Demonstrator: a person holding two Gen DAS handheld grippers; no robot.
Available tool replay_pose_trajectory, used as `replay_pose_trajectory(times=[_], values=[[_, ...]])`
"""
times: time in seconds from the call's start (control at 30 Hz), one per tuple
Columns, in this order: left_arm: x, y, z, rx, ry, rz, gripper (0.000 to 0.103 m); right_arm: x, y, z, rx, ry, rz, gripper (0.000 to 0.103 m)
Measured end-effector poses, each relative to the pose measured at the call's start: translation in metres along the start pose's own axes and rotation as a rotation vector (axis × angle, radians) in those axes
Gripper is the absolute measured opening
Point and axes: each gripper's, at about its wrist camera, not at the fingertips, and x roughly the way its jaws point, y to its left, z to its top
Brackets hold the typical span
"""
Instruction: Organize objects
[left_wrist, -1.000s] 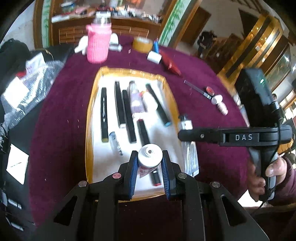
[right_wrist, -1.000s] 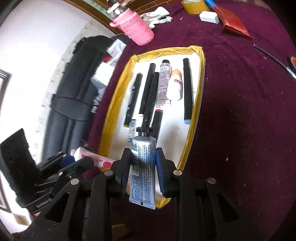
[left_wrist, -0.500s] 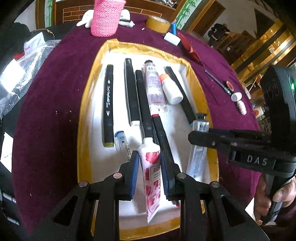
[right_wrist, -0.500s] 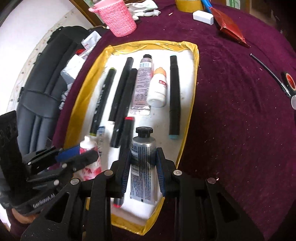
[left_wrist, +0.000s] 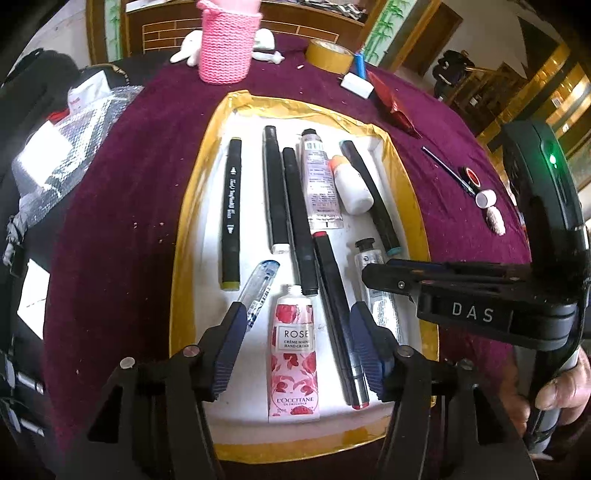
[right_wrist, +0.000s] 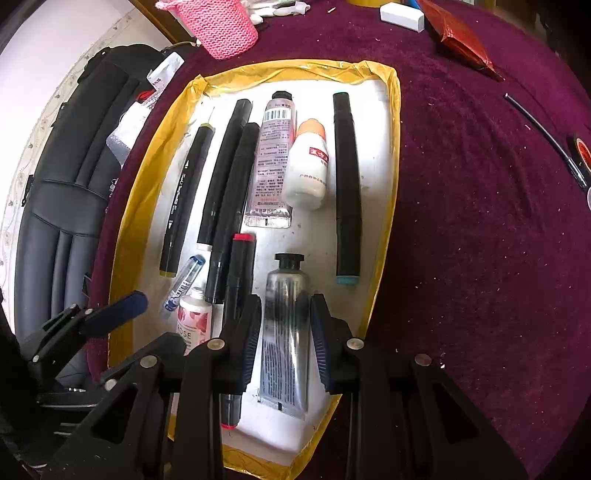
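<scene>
A white tray with a yellow rim (left_wrist: 192, 206) (right_wrist: 147, 155) lies on the maroon cloth and holds several black markers, tubes and a small white bottle. My left gripper (left_wrist: 295, 332) is open; the pink rose hand cream tube (left_wrist: 294, 354) lies flat on the tray between its fingers, apart from both pads. My right gripper (right_wrist: 283, 328) has its pads close on either side of the silver tube with a black cap (right_wrist: 284, 332), which lies in the tray's near right part. The right gripper also shows in the left wrist view (left_wrist: 391, 273), over that silver tube (left_wrist: 373, 273).
A pink knitted cup (left_wrist: 225, 48) (right_wrist: 218, 26), a tape roll (left_wrist: 330, 55), a white eraser (left_wrist: 356, 85) and a red packet (left_wrist: 393, 103) lie beyond the tray. A thin pen (left_wrist: 447, 170), caps and black bags are at the sides.
Both grippers came down over the tray. The left gripper opened and let go of the rose tube, which now lies flat. The silver tube went down onto the tray.
</scene>
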Motion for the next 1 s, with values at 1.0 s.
replay_pose_trajectory(times=[1.0], values=[[-0.045,-0.116,-0.013,0.221,-0.15,0.244,0.055,-0.09,-0.083,-0.046,0.183,-0.187,-0.006,0.026]])
